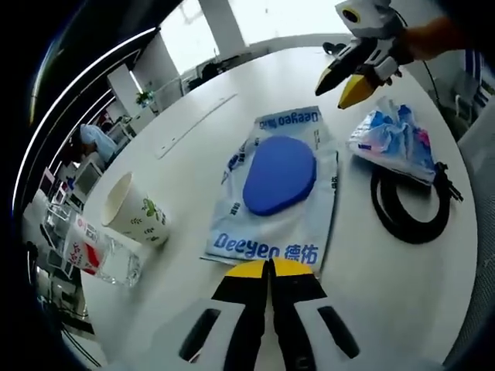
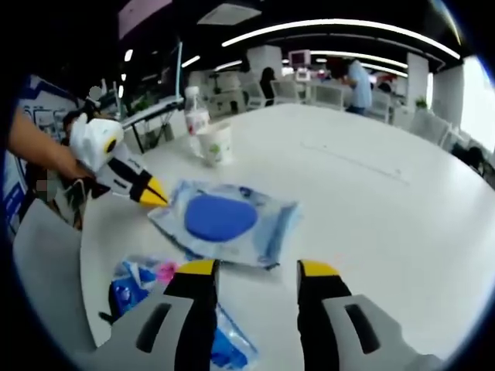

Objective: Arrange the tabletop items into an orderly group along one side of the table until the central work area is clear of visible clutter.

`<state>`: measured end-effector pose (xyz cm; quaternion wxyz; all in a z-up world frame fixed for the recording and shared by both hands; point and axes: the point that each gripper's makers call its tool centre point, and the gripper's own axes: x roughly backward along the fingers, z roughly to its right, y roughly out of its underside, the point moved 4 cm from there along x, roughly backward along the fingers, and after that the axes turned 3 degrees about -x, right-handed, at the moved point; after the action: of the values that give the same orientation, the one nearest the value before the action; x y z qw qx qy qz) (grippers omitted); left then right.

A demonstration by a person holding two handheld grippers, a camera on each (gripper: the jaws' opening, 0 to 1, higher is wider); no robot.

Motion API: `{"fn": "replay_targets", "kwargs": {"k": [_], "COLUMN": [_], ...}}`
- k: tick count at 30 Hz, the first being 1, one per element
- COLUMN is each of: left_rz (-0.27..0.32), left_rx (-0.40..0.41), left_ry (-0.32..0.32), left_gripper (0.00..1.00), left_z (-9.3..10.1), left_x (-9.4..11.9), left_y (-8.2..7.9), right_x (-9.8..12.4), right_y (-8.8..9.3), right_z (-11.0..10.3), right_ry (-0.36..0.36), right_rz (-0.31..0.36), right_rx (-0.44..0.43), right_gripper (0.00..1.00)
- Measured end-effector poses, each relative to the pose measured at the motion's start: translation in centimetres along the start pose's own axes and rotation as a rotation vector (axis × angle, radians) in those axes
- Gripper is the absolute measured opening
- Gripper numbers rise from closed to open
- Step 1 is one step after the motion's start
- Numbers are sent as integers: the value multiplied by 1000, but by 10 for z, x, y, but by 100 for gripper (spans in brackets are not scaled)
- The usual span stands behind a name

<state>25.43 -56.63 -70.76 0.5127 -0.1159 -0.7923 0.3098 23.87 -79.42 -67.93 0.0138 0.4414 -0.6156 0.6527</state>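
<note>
A flat wet-wipes pack [image 1: 271, 232] with a blue oval lid [image 1: 280, 175] lies mid-table. My left gripper [image 1: 269, 264] is shut, its yellow tips right at the pack's near edge; the frames leave unclear whether it pinches the wrapper. In the right gripper view the left gripper [image 2: 160, 198] comes in from the left, tip against the corner of the wipes pack [image 2: 224, 220]. My right gripper [image 2: 257, 269] is open and holds nothing, hovering over a blue-and-pink tissue packet [image 2: 135, 292]. In the left gripper view the right gripper [image 1: 344, 91] hangs above the tissue packet [image 1: 390, 139].
A paper cup [image 1: 135, 210] stands beside a plastic water bottle [image 1: 100, 255] near the table's edge; both show farther off as the cup [image 2: 216, 143] and the bottle [image 2: 195, 114]. A black coiled cable [image 1: 410, 207] lies by the tissue packet. Office desks and a person are beyond.
</note>
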Motion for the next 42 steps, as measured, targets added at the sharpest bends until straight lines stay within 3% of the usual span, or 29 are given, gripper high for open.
{"fn": "replay_targets", "kwargs": {"k": [13,22,27,34,42], "left_rz": [9,10,-2,-7,-17], "left_rx": [-83,83,187,349,475], "left_ry": [14,-48,-92,-61,-50], "left_gripper": [0,3,15,15,14], "left_z": [0,-5,-10,-6,-7], "left_x": [-4,0,1,-4,-7], "left_y": [-5,-7,-4,-3,1], "right_x": [-12,-19,-20,-21,-25], "right_y": [7,15,18,20,23], "right_z": [7,8,9,10,7], "right_ry": [21,35,38,41,30], "right_rz": [-62,-110,-119,-121,-135], "right_rx": [-23,-44,-52,-78,-63], "right_gripper": [20,10,10,10,6]}}
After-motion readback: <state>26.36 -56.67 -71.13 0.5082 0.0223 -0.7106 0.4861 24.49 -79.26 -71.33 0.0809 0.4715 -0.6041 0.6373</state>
